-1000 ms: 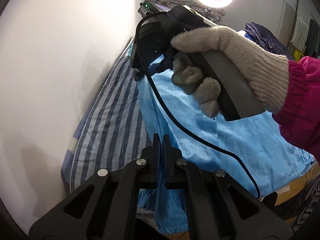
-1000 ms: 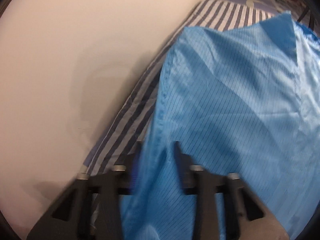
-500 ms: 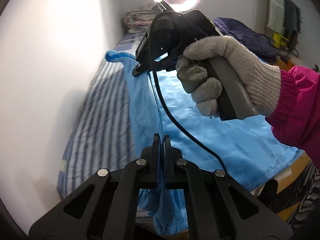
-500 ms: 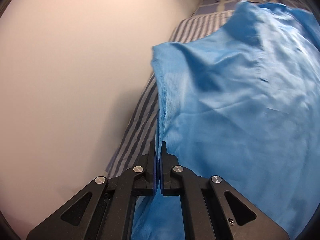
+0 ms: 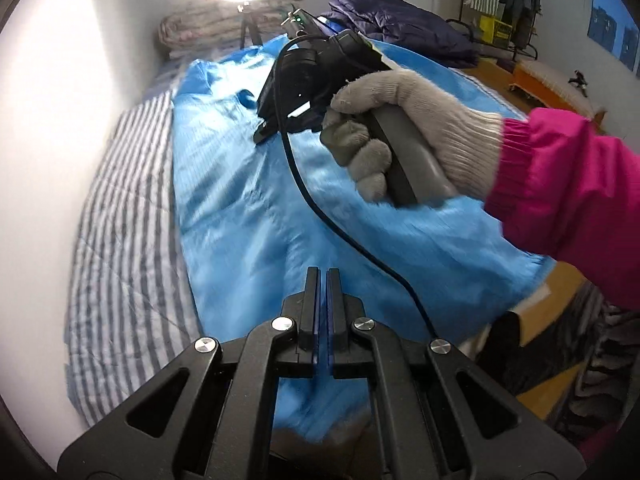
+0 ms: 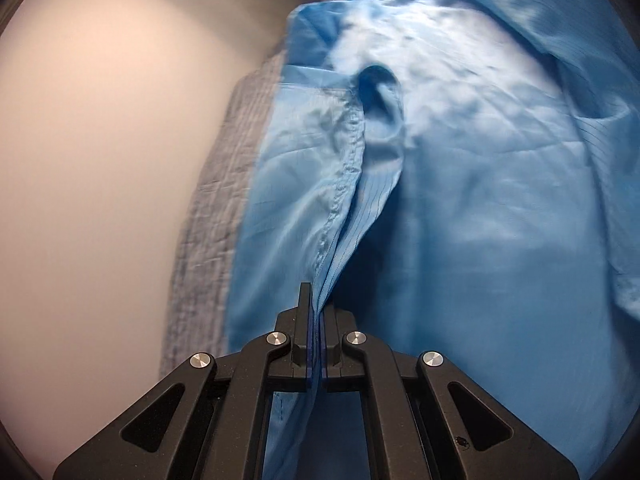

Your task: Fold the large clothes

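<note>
Left wrist view: left claw [image 5: 322,280] has its jaws pressed nearly together; blue fabric shows just below them, but a pinch isn't clear, so I cannot tell if it's clamped on cloth. The blue garment [image 5: 248,208] lies spread along the striped bed [image 5: 120,216], next to the wall. The gloved right hand [image 5: 404,136] carries the right claw [image 5: 262,134] low over the garment's far part.

Right wrist view: right claw [image 6: 316,300] is clamped on a seamed edge of the blue garment [image 6: 480,200], with a fold ridge running away from the jaws.

Judgement: fold-over in progress. Keep both ends level and taut, lay the edge parallel to the garment's long side, and release only once the cloth rests flat, else the slippery fabric bunches.
</note>
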Demonstrator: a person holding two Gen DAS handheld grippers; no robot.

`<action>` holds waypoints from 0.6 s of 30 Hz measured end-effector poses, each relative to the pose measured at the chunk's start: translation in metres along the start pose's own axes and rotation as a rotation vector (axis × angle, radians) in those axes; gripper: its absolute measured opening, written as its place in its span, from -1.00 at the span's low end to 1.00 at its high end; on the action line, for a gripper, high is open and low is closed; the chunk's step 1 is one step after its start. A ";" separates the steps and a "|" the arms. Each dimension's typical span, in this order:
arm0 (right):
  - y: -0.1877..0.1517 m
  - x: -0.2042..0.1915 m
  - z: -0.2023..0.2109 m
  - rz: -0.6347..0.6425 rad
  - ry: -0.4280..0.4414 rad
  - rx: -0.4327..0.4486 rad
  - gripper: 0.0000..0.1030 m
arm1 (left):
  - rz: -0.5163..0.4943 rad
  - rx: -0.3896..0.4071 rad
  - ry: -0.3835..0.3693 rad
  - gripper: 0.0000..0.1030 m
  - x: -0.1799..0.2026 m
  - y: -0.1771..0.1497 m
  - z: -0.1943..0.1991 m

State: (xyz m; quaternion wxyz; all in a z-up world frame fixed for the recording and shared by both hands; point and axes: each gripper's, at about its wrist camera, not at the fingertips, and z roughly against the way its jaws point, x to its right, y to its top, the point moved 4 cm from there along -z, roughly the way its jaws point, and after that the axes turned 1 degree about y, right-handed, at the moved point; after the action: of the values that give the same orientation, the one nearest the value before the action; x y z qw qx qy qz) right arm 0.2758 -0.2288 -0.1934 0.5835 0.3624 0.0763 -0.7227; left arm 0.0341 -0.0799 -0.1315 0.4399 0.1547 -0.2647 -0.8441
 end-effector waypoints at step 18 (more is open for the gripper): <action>-0.021 0.016 -0.023 0.051 -0.086 -0.058 -0.98 | 0.219 -0.112 -0.059 -1.00 -0.078 -0.025 -0.025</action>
State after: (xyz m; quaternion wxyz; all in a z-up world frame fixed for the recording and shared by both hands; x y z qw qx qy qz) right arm 0.2656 -0.2232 -0.2266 0.6146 0.3156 0.0628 -0.7202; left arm 0.0744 -0.0116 -0.1643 0.5293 0.0753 -0.2453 -0.8087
